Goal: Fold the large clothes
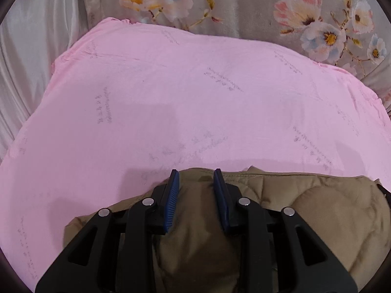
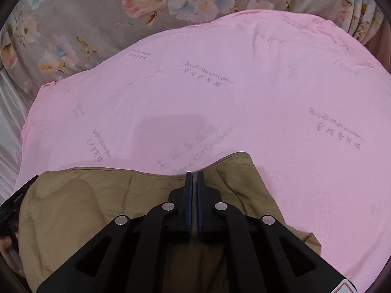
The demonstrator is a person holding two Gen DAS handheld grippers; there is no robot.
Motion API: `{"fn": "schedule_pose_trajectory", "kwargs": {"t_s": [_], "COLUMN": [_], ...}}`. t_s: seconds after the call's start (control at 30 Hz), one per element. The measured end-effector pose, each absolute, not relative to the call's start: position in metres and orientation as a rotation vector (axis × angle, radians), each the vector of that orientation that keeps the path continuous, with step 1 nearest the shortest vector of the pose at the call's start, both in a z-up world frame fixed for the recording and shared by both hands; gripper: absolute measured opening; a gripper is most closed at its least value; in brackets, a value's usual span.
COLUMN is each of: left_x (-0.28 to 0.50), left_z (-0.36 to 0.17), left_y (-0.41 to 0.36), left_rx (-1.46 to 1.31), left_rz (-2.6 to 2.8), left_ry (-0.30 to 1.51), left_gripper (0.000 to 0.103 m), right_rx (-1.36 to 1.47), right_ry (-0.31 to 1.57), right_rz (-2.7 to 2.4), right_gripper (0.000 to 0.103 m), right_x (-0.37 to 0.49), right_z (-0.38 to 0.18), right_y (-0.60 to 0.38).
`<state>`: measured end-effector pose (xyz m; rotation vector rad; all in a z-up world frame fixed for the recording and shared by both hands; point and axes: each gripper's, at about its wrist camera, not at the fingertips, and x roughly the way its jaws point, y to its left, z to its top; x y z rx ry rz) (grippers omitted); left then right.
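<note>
Jacket (image 1: 317, 207), a tan quilted one, lies bunched at the near edge of a pink sheet (image 1: 171, 85) spread over a flowered bedcover (image 1: 244, 12); judging by the rumpled heap, the folding looks early, with no neat fold visible yet. Left tongs (image 1: 196, 177) stand spread above the cloth, nothing pinched between them. Right tongs (image 2: 194, 175) are nearly pressed together, a thin gap showing, apparently gripping nothing. Only the right view shows the jacket's raised flap (image 2: 234, 168) and the sheet's far right side

Both grippers, left gripper (image 1: 196, 174) and right gripper (image 2: 194, 174), are black plastic with silver screws and ribbed blue pads (image 1: 171, 200).
</note>
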<state>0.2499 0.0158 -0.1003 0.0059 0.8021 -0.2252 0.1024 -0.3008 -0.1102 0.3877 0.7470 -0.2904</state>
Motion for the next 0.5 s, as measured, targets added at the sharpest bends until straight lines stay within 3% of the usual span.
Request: {"fn": "schedule_pose_trajectory", "kwargs": {"t_s": [0.2, 0.5], "left_x": [0.204, 0.202], "left_z": [-0.044, -0.099], "left_y": [-0.016, -0.072], "left_rx": [-0.03, 0.107], "left_rz": [-0.349, -0.306], "left_ry": [0.74, 0.785], "left_gripper": [0.028, 0.029], "right_rx": [0.279, 0.301], "right_ry": [0.687, 0.769], "right_rz": [-0.138, -0.098], "right_gripper": [0.013, 0.008], "right_x": [0.109, 0.126], "right_z": [-0.072, -0.126], "right_y": [-0.215, -0.2]}}
